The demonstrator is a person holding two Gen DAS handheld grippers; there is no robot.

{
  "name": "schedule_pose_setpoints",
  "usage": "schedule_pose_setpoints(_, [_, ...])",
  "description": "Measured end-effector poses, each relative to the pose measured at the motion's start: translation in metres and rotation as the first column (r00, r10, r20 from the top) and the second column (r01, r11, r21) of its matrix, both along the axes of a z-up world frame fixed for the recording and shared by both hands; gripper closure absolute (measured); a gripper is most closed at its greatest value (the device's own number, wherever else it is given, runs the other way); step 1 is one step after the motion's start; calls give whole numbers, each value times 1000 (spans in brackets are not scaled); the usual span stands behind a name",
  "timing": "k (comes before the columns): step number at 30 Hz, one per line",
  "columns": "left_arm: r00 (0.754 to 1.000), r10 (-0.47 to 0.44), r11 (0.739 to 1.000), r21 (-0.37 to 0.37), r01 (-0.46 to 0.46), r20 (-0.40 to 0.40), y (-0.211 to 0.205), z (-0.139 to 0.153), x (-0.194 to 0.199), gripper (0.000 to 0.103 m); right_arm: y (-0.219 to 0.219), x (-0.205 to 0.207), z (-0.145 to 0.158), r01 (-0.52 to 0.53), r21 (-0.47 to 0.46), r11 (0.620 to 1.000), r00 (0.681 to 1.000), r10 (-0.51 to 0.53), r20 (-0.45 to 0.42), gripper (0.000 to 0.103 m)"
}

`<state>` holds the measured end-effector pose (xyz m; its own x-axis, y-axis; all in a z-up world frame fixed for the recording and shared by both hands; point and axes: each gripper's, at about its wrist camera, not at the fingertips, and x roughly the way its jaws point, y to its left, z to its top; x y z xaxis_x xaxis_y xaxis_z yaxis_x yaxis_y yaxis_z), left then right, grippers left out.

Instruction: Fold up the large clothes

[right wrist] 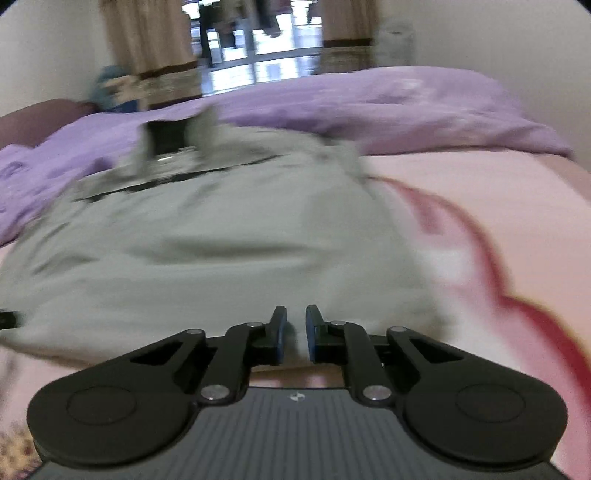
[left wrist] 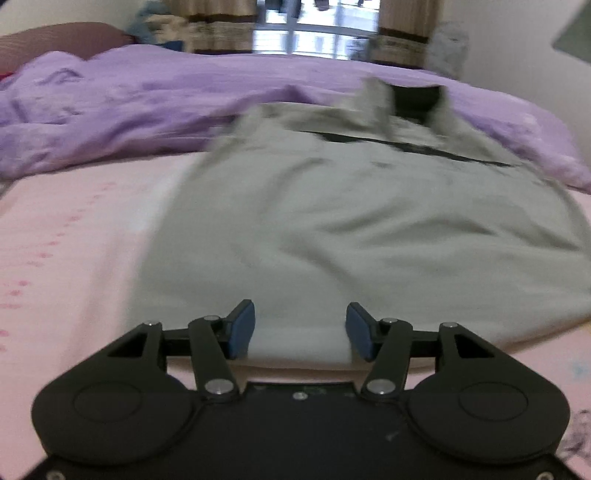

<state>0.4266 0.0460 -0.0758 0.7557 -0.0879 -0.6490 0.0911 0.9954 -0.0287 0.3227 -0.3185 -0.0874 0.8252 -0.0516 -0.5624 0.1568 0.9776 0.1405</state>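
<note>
A large grey garment [left wrist: 351,221] lies spread on the pink bed sheet [left wrist: 74,240], its black-lined collar [left wrist: 417,99] at the far end against the purple duvet. My left gripper [left wrist: 301,330] is open over the near hem, and its blue pads [left wrist: 242,332] stand wide apart on either side of the fabric edge without pressing it. In the right wrist view the same garment [right wrist: 221,251] shows with its collar [right wrist: 166,136] at far left. My right gripper [right wrist: 295,332] hovers at the near hem, jaws almost together with a slim gap. I see no fabric pinched between them. Both views are blurred.
A rumpled purple duvet [left wrist: 147,110] [right wrist: 406,110] lies across the far side of the bed. Curtains and a bright window [left wrist: 314,33] stand behind it, and a maroon pillow [left wrist: 55,40] is at far left. Bare pink sheet [right wrist: 480,203] lies to the garment's right.
</note>
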Motion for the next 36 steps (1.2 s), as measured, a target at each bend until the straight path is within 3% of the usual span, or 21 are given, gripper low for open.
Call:
schedule_pose_setpoints(3, [997, 70, 998, -4, -70, -15, 30, -2, 2, 46, -27, -6, -2, 34, 9, 999, 999, -34, 0, 95])
schedule_pose_setpoints(5, [997, 70, 996, -60, -71, -14, 43, -8, -2, 44, -33, -6, -7, 60, -5, 998, 998, -60, -12, 95])
schedule_pose_setpoints(9, [997, 79, 996, -50, -79, 3, 40, -9, -2, 44, -26, -6, -14, 71, -28, 997, 997, -71, 2, 94])
schedule_pose_setpoints(12, [995, 102, 992, -71, -103, -24, 32, 4, 1, 48, -16, -5, 3, 99, -27, 995, 995, -99, -6, 88])
schedule_pose_setpoints(15, [999, 41, 991, -125, -40, 9, 8, 18, -7, 47, 18, -10, 24, -19, 8, 1000, 997, 18, 77, 87])
schedule_pose_setpoints(21, [997, -77, 993, -83, 79, 21, -61, 16, -9, 46, 107, 8, 31, -254, 21, 967, 964, 251, 92, 88])
schedule_pose_setpoints(26, [994, -110, 991, -74, 109, -20, -83, -1, 0, 45, 142, 29, 9, -282, 18, 959, 959, 282, 27, 88])
schedule_pose_setpoints(29, [991, -131, 991, -34, 132, 13, -86, -9, 0, 42, 146, 35, -3, -269, 13, 963, 963, 269, 9, 88])
schedule_pose_setpoints(36, [992, -127, 989, -77, 125, -20, -84, 5, 13, 43, 148, 32, 10, -275, 5, 962, 962, 275, -6, 87])
